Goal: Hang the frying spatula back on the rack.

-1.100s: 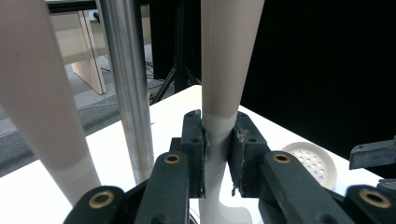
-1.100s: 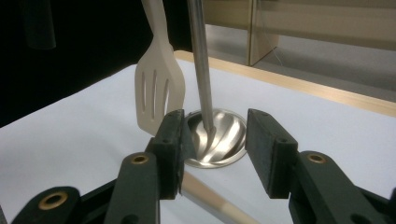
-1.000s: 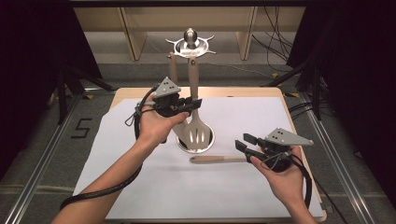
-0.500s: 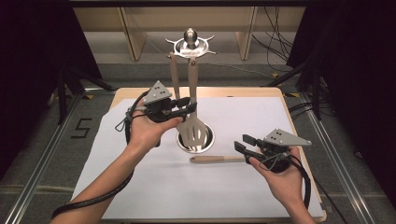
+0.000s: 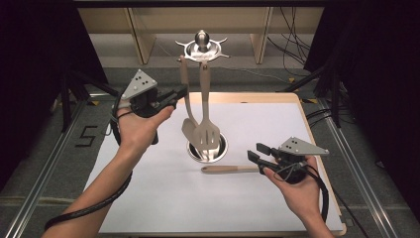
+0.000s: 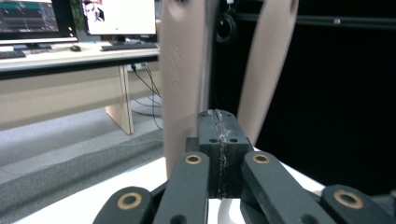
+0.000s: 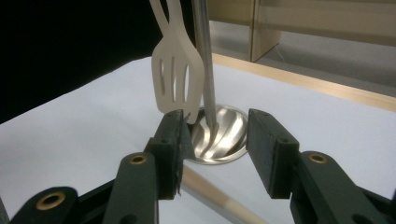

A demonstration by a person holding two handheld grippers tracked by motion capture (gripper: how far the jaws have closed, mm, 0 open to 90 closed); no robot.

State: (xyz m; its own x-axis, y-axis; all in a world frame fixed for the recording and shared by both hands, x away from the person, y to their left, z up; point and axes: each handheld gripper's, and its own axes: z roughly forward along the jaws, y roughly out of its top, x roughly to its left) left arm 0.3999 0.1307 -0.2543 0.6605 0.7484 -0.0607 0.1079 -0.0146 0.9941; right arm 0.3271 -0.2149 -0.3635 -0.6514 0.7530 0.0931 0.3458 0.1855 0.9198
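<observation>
Hanging utensils on a rack looks like the work in hand. Rack point(image 5: 202, 47) stands at table centre, its steel base dish point(image 5: 221, 148) under two hung pieces: a slotted turner point(image 5: 207, 133) and a second utensil point(image 5: 188, 128) just beside it at nine o'clock. One utensil point(image 5: 229, 169) remains, lying flat on the white sheet point(image 5: 148, 193) at about five o'clock from the dish, handle toward the right gripper point(image 5: 256, 152). Judgement: light, stiff, smooth handle, likely a bit slippery; best pinched across the handle near its end, so the hanging end stays free. Right gripper rests low at the handle's end, jaws standing apart and level, nothing clamped; in the right gripper view the handle point(image 7: 219, 198) runs between them, untouched. Left gripper point(image 5: 179, 94) is held high at ten o'clock from the dish, pointing at the hung handles; its jaws have just been closing and now meet, empty, with the two handles just beyond the tips.
</observation>
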